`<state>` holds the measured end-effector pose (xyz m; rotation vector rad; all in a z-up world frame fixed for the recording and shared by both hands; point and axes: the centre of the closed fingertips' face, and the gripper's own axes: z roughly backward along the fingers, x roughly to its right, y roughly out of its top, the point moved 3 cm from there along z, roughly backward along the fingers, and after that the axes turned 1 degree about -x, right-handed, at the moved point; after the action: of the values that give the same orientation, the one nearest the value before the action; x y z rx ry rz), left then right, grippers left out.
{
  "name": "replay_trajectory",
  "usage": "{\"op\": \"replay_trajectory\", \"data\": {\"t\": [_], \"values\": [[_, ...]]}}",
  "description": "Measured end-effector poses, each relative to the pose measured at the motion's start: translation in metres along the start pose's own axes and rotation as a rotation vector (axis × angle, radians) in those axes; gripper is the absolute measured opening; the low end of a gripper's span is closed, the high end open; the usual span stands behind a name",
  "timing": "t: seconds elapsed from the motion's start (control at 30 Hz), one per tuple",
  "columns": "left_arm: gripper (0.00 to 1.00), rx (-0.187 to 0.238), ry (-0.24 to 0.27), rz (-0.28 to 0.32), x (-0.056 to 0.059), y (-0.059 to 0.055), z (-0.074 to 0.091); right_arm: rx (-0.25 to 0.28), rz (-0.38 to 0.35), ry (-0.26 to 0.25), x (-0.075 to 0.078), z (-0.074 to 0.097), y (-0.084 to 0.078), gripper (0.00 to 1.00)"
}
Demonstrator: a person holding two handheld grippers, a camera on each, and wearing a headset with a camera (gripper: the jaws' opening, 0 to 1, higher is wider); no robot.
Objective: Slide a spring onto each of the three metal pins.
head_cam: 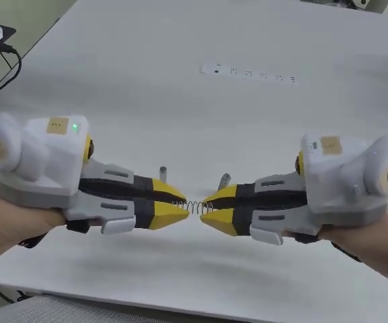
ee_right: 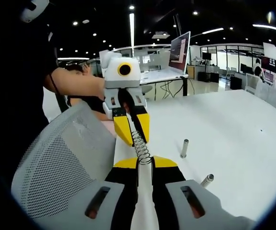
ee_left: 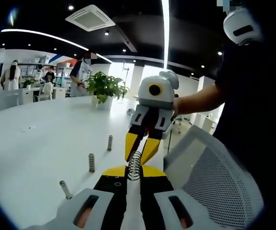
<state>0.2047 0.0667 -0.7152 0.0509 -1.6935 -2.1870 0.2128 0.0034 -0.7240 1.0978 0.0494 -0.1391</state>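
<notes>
Spanning the gap in the head view, the spring [head_cam: 194, 206] is being pinched at either end by the left gripper [head_cam: 182, 206] and the right gripper [head_cam: 206, 206], probably for a handover or re-grip. In the left gripper view, its jaws are closing on the near end, and the bare pin [ee_left: 64, 189] is standing to their left. In the right gripper view, its jaws are clamping the opposite end likewise.

spring [head_cam: 194, 206]: thin coiled metal wire, bright and shiny
left tool [head_cam: 185, 205]: matt white and grey plastic shell, black and smooth yellow plastic jaws
right tool [head_cam: 205, 207]: same plastics and finish
pin [head_cam: 163, 172] beyond the spring: smooth grey metal, dull sheen
counter [head_cam: 180, 87]: smooth white, matt
chair back [ee_right: 56, 158]: grey woven mesh
power strip [head_cam: 247, 73]: white plastic
</notes>
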Motion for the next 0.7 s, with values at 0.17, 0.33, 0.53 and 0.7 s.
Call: {"op": "replay_trajectory", "data": {"t": [0.17,0.33,0.53,0.7], "values": [[0.01,0.007,-0.003,0.008,0.0,-0.001,0.001,0.024,-0.018,-0.001,-0.001,0.0,0.001,0.07],[0.01,0.025,-0.001,0.013,-0.001,0.001,0.002,0.082,-0.071,-0.005,0.001,0.002,0.005,0.07],[0.01,0.046,-0.002,0.015,-0.001,0.005,0.003,0.116,-0.094,-0.004,0.0,0.004,0.009,0.07],[0.01,0.043,-0.003,0.004,0.0,0.005,0.003,0.126,-0.086,0.001,-0.002,0.004,0.013,0.07]]}}
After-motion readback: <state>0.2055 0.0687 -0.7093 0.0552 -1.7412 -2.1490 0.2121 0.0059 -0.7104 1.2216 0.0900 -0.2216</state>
